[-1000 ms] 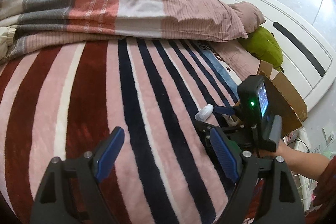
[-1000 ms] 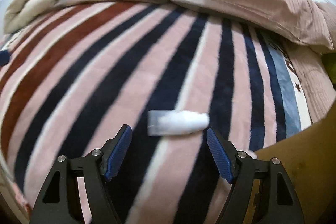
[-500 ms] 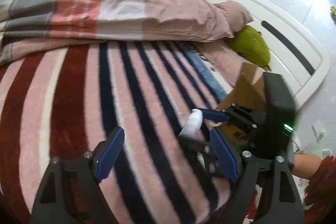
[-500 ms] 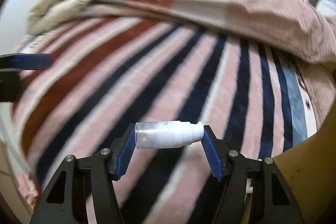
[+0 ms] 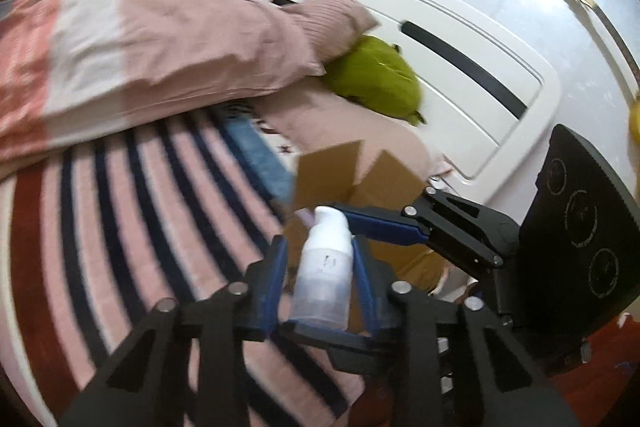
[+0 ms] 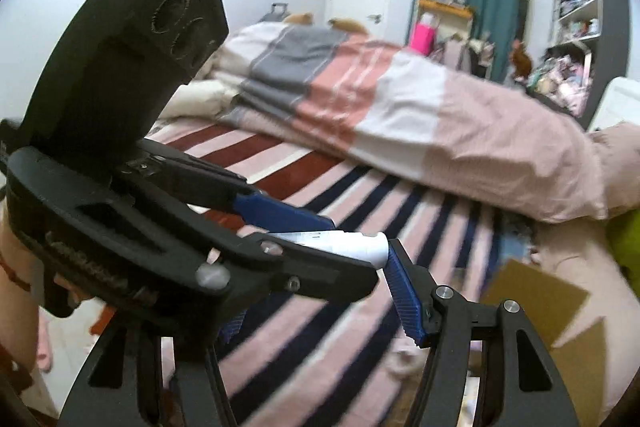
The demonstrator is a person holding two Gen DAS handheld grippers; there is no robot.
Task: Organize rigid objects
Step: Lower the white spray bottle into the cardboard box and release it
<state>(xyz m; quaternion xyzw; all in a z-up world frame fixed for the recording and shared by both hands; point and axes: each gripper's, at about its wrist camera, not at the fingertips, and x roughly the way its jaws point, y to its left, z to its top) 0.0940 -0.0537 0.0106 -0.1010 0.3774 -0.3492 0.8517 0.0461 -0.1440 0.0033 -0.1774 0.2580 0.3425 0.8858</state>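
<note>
Gripping, left gripper (image 5: 318, 273): a white pump bottle (image 5: 325, 267) is clamped across its body between the two blue pads (image 5: 275, 277), which are closed onto its sides.
Bottle attitude: it is seen upright between the left jaws, the pump head at the far end, the clear cap at the near end.
Right gripper (image 5: 374, 227): its two blue fingers are set at the bottle's two ends, one against the pump head and one under the cap; whether they press or merely touch cannot be told, since motion blur hides the contact.
Right wrist view: the bottle (image 6: 340, 247) is seen lying crosswise, one end met by the right-hand pad (image 6: 404, 297); the left gripper's black body (image 6: 132, 227) covers the other end.
Beyond the jaws: an open cardboard box (image 5: 360, 175) lies just past the bottle, with a green plush toy (image 5: 376, 79) farther off.
Below the jaws: a striped blanket (image 5: 140, 219) is spread on the bed.
Behind the blanket: a folded quilt (image 6: 400, 107) is piled.
</note>
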